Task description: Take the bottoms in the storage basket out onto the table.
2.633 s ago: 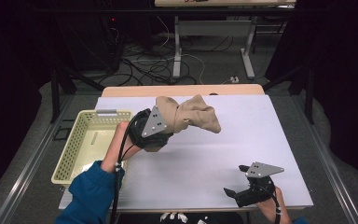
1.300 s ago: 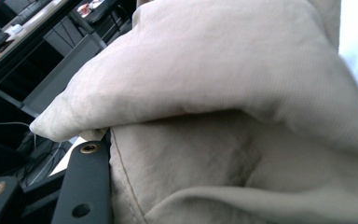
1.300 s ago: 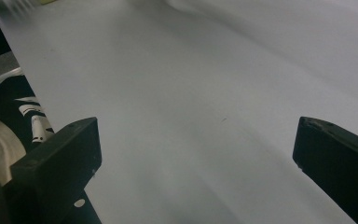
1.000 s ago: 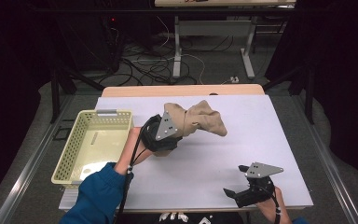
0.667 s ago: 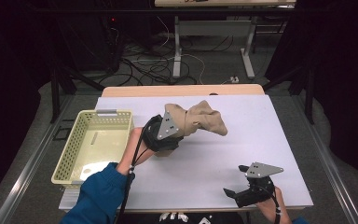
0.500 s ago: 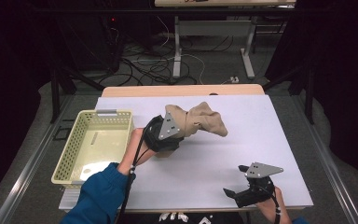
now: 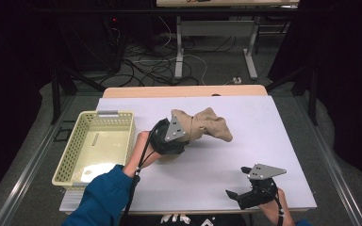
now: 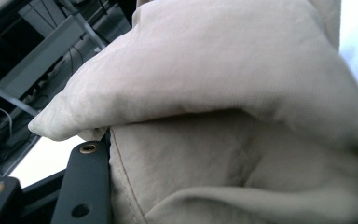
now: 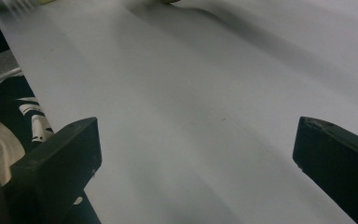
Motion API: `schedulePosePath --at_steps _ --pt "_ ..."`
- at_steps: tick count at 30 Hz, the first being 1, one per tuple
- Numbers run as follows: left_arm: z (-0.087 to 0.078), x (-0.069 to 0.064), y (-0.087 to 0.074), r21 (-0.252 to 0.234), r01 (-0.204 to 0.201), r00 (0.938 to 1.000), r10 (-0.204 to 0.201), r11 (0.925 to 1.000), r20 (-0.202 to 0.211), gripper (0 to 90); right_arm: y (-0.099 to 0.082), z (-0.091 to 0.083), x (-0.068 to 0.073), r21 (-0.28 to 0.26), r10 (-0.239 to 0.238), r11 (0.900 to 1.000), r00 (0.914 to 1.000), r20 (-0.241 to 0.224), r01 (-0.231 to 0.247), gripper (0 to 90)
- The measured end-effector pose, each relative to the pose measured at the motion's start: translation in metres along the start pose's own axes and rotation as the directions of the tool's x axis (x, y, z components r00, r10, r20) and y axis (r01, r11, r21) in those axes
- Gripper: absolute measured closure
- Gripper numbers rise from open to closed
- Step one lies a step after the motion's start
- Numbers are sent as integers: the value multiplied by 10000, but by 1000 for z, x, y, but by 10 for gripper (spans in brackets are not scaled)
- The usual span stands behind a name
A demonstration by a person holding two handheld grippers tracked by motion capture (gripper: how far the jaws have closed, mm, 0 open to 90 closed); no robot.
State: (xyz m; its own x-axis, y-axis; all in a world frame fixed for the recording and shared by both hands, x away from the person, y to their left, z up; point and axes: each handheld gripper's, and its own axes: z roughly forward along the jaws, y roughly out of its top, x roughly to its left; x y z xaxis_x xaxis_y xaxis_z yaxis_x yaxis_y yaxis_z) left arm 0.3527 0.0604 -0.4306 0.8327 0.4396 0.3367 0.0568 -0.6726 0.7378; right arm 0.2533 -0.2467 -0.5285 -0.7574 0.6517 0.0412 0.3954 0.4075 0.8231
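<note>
A crumpled beige cloth (image 7: 207,125) hangs bunched above the middle of the white table (image 7: 273,122). My left gripper (image 7: 185,133) is shut on the cloth's left end and holds it up. In the left gripper view the beige cloth (image 8: 242,107) crowds the lens, and one black jaw shows at the lower left under the fabric. My right gripper (image 7: 239,194) rests near the table's front right edge. Its jaws stand wide apart in the right gripper view, my right gripper (image 9: 196,154) having only bare table between them.
A pale yellow plastic basket (image 7: 70,155) sits at the table's left edge, with nothing in it. A wooden strip (image 7: 184,91) runs along the table's far side. Cables and desk legs lie on the floor beyond.
My left gripper has carried the cloth a little rightward, away from the basket, then held nearly still. The right gripper has not moved.
</note>
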Motion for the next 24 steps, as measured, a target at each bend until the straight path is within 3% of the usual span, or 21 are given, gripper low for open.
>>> schedulePosePath --at_steps 24 --pt "32 -10 -11 425 123 9987 -143 9990 486 438 0 -1 -1 171 14 9999 10000 -31 -14 7"
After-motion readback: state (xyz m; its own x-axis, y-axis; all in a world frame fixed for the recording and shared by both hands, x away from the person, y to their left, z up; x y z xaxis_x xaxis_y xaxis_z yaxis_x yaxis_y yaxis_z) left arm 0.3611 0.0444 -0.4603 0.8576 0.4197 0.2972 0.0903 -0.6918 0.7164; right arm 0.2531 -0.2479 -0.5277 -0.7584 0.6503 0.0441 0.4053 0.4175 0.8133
